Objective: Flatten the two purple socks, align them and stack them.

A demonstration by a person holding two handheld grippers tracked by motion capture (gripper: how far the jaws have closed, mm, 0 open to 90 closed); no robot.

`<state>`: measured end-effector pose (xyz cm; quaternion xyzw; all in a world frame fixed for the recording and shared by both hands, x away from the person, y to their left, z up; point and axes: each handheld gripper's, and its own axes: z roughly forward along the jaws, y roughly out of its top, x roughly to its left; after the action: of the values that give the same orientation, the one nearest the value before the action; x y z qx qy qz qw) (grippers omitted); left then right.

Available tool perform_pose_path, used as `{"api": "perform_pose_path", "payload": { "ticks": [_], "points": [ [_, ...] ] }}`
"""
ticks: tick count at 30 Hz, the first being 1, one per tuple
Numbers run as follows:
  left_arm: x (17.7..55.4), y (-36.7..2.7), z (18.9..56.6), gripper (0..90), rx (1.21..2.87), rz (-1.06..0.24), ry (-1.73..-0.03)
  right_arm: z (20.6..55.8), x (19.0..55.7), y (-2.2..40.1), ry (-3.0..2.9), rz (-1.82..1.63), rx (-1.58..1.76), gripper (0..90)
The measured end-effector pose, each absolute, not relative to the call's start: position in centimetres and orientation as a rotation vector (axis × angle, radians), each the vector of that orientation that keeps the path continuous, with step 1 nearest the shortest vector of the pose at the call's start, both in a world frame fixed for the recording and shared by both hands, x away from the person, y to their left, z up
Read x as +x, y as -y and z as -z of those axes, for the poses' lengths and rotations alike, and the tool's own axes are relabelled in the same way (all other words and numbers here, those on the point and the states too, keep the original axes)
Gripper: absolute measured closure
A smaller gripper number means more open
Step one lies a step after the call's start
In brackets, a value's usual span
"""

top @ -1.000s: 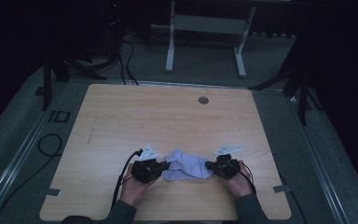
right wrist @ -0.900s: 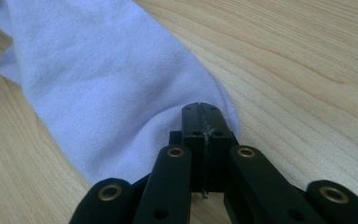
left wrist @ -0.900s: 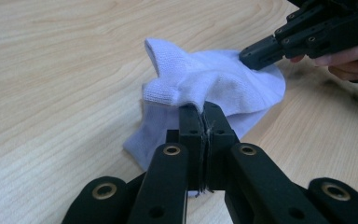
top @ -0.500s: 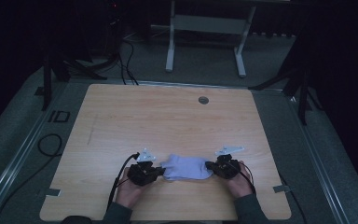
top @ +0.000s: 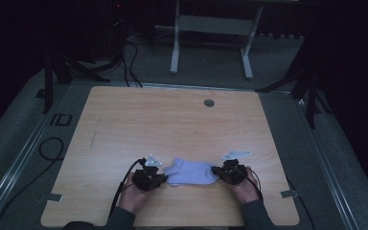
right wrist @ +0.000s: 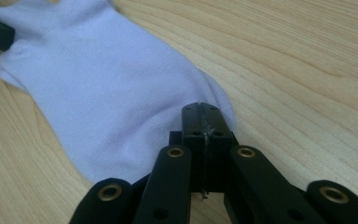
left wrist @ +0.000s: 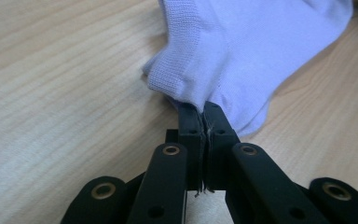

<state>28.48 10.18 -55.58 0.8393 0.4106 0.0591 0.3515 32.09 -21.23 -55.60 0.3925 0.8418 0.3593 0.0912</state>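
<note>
At the near edge of the wooden table (top: 172, 120), two forearms in dark sleeves come in from the bottom of the high view, each hand wrapped around a black tool. The left hand (top: 133, 194) holds the left tongs (top: 160, 179), and the right hand (top: 246, 188) holds the right tongs (top: 216, 171), both pointing inward toward each other. Between them lies a pale lilac-white sock (top: 190, 171), stretched left to right on the table near its front edge and about midway across. In the left gripper view the left tongs (left wrist: 202, 108) are clenched on one end of the sock (left wrist: 242, 51), the two jaws pressed together with a fold of ribbed knit caught between their tips. In the right gripper view the right tongs (right wrist: 201, 112) are clenched as well, jaws together, their tips lying over the sock's (right wrist: 107, 88) near edge; the cloth seems to be pinched there, though the grip itself is hidden under the tips. A black cable (top: 124, 179) loops from the left tool toward the near edge. Farther off, the table is bare wood with a small round grommet (top: 209, 102) near its far edge. Beyond the table, on the grey floor, stand the pale legs of a frame (top: 211, 38), with dark cables to the left.
</note>
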Motion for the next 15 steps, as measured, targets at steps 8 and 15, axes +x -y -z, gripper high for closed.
{"api": "perform_pose_path", "payload": {
  "ticks": [8, 15],
  "points": [
    [28.75, -10.61, 55.55, 77.8, 2.153, -0.199, -1.09, 55.49, 31.89, 21.46, -2.486, -1.051, 1.213, 89.8],
    [28.82, -11.05, 55.22, 67.6, 2.115, -0.225, -1.085, 55.39, 31.63, 21.51, -2.472, -1.025, 1.208, 89.2]
  ]
}}
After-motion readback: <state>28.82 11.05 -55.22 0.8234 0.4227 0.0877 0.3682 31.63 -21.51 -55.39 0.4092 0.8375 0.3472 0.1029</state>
